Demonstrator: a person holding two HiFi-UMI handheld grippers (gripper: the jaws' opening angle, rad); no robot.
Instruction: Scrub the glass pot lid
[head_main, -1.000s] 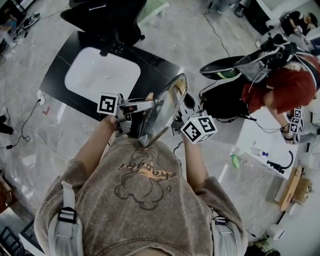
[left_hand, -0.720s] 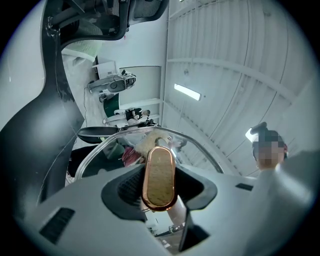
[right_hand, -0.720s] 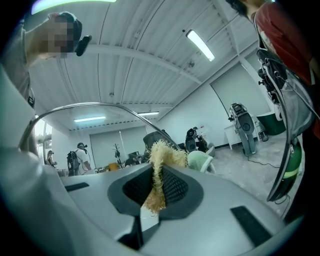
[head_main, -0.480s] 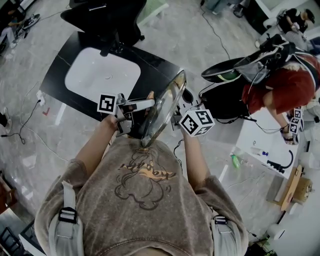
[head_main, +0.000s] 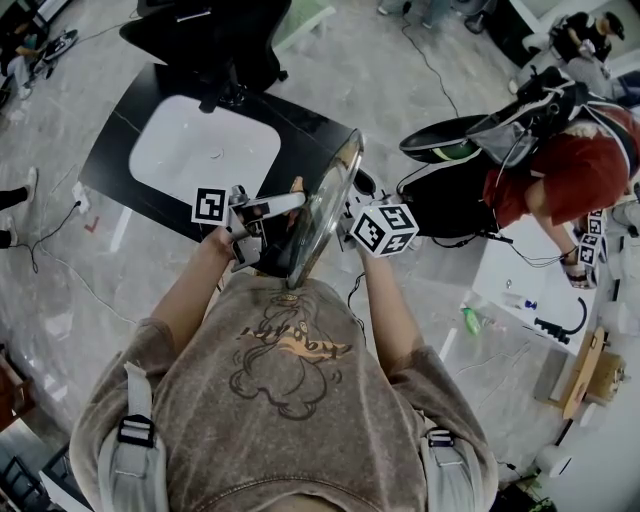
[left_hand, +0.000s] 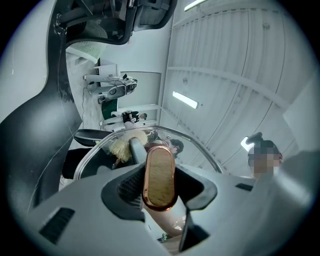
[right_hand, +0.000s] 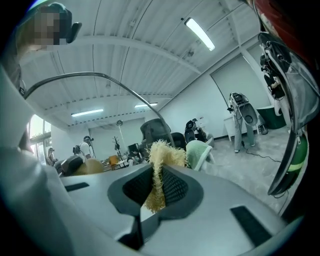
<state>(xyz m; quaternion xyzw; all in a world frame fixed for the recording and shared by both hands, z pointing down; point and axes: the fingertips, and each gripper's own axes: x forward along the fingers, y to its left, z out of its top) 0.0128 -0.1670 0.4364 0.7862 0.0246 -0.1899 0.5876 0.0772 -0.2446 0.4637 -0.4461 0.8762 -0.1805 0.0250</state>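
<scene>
On the marbled floor (head_main: 400, 90) stands a black counter (head_main: 310, 135).

The head camera looks steeply down over the person's shoulders at the left gripper (head_main: 290, 208), the right gripper (head_main: 348, 218) and the round metal-rimmed glass pot lid (head_main: 325, 205), edge-on at centre; a black tabletop (head_main: 300, 135) lies at 11 o'clock. The left gripper view sits close behind its jaws, tilted toward the ceiling, with the lid's copper-rimmed wooden handle (left_hand: 159, 176) at 6 o'clock. The right gripper view looks about level into the room (lid rim (right_hand: 100, 77) at 11 o'clock). Both face the lid from opposite sides, sharing the shaggy yellow scrubbing pad (left_hand: 121, 146) (right_hand: 160, 165).
</scene>
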